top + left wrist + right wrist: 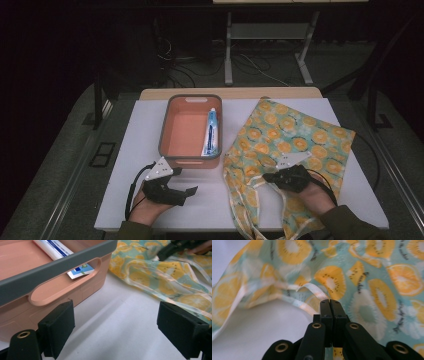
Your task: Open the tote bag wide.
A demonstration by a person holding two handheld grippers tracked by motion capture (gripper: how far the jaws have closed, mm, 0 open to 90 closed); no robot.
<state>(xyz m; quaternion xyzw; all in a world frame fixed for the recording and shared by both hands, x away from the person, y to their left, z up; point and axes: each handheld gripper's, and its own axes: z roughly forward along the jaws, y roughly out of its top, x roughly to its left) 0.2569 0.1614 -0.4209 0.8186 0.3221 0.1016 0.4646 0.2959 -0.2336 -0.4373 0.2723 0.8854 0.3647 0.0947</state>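
Apparently the right gripper (266,176), jaws pressed together, pinches the fruit-print bag (295,135) at its rim (probably to lift the mouth open) right of centre; the left gripper (192,190), wide open and empty, waits below the basket (172,151) holding a toothpaste tube (212,132).

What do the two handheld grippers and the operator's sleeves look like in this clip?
Both the left gripper and the right gripper are black, each topped by a grey three-cornered plate and trailing a black cable. Their jaws end in blocky black pads, and brass-coloured rivets dot the linkages in the gripper views. The person wears olive-green sleeves.
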